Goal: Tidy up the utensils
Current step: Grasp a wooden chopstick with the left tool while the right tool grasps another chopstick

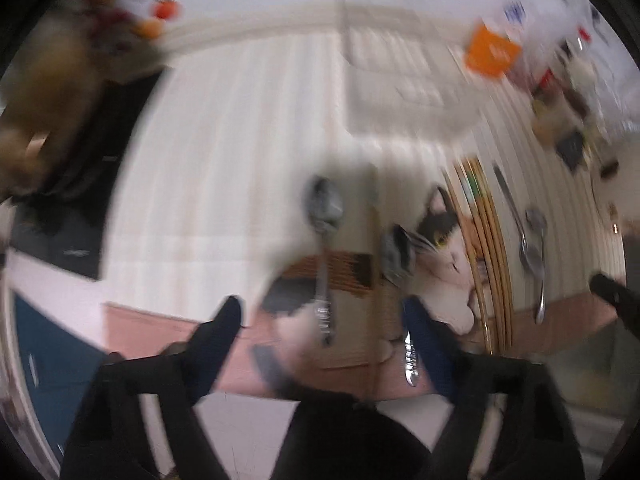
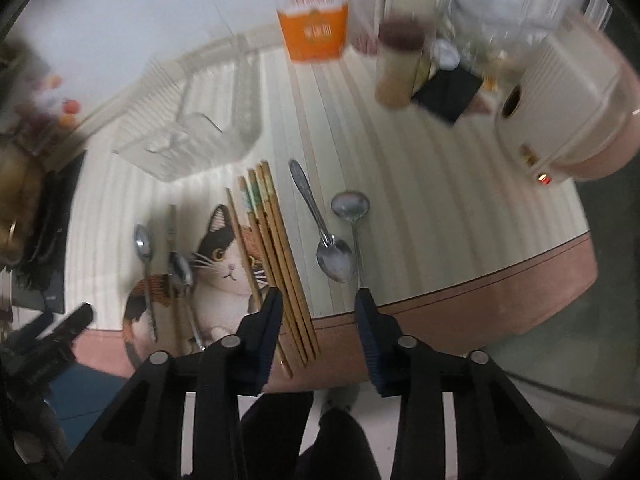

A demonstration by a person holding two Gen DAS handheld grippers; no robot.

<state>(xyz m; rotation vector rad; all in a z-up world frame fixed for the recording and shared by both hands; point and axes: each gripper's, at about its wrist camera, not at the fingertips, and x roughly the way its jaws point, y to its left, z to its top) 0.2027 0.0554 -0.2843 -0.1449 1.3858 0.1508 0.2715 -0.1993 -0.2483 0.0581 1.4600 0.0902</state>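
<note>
My left gripper (image 1: pixel 322 320) points down over a cat-print mat (image 1: pixel 444 272), its jaws apart. A spoon (image 1: pixel 325 236) lies between the fingers, untouched, and a second spoon (image 1: pixel 396 256) lies by the right finger (image 1: pixel 424 332). In the right wrist view, my right gripper (image 2: pixel 318 312) hangs open above the table's front edge. Several wooden chopsticks (image 2: pixel 280 256) run under its left finger (image 2: pixel 266 324). Two more spoons (image 2: pixel 334 258) (image 2: pixel 351 205) lie crossed ahead of its right finger. A clear ribbed organizer tray (image 2: pixel 188 140) stands behind the mat.
An orange carton (image 2: pixel 316 28), a jar (image 2: pixel 400 60), a black pad (image 2: pixel 448 92) and a white appliance (image 2: pixel 560 112) crowd the far right of the striped table (image 2: pixel 440 220). Dark items and a flower bunch (image 2: pixel 52 96) stand at the left. The pink table edge (image 2: pixel 480 304) runs beneath both grippers.
</note>
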